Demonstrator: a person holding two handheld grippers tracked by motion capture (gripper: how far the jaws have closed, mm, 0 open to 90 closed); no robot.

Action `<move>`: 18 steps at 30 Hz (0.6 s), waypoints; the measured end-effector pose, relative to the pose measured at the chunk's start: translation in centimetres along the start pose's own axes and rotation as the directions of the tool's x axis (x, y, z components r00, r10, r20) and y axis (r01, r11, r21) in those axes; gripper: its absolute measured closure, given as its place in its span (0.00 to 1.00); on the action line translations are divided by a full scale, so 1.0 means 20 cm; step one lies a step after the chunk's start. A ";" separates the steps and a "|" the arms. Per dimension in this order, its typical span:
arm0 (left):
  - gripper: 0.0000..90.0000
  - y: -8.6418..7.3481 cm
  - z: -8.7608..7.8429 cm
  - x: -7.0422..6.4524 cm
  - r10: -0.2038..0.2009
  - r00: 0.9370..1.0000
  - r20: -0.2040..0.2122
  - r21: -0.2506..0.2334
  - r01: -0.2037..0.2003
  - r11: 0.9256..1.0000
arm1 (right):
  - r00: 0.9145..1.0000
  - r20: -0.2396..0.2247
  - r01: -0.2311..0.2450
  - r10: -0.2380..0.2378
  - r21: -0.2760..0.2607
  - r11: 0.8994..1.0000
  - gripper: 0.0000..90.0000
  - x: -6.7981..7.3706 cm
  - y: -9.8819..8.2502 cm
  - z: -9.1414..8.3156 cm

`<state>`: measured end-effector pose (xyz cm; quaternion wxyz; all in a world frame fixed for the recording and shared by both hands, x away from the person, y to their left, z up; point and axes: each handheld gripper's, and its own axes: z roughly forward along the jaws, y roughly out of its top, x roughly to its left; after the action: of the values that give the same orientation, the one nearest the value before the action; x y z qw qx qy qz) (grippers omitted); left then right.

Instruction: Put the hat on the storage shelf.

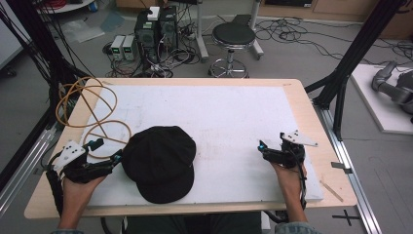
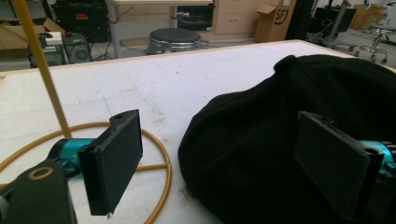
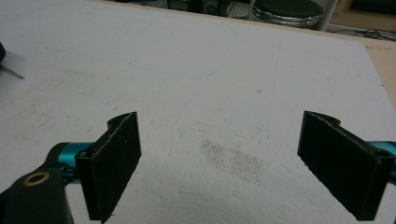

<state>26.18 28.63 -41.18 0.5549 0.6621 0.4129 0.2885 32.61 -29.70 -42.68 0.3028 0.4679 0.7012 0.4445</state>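
High view | black cap [image 1: 159, 161] | brim toward person | long axis near-far

A white board [image 1: 219, 112] covers most of the wooden worktop [image 1: 304, 114]. A yellow cable [image 2: 46, 79] lies in loose loops at the worktop's far left corner and left edge, and a thin wooden stick [image 1: 334, 191] lies near the near right corner. Beyond the far edge, a black round stool [image 1: 234, 35] stands on the floor, with two computer towers [image 1: 156, 31] and tangled floor cables [image 1: 292, 34] around it. Farther back sits a cardboard box [image 2: 273, 18].
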 end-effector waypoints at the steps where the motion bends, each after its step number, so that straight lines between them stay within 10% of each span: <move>1: 0.18 0.01 0.00 -0.01 0.007 1.000 0.011 0.002 -0.007 1.000 | 1.000 0.001 0.002 -0.002 0.000 1.000 0.15 0.00 0.00 0.00; 18: 0.18 0.09 0.08 -0.15 0.041 0.995 0.087 0.000 -0.041 0.999 | 1.000 0.005 0.007 -0.007 -0.003 1.000 0.15 0.00 0.00 0.00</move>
<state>26.43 25.24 -39.46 0.5659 0.6828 0.3749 0.2702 32.57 -29.80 -42.64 0.3069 0.4662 0.7014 0.4433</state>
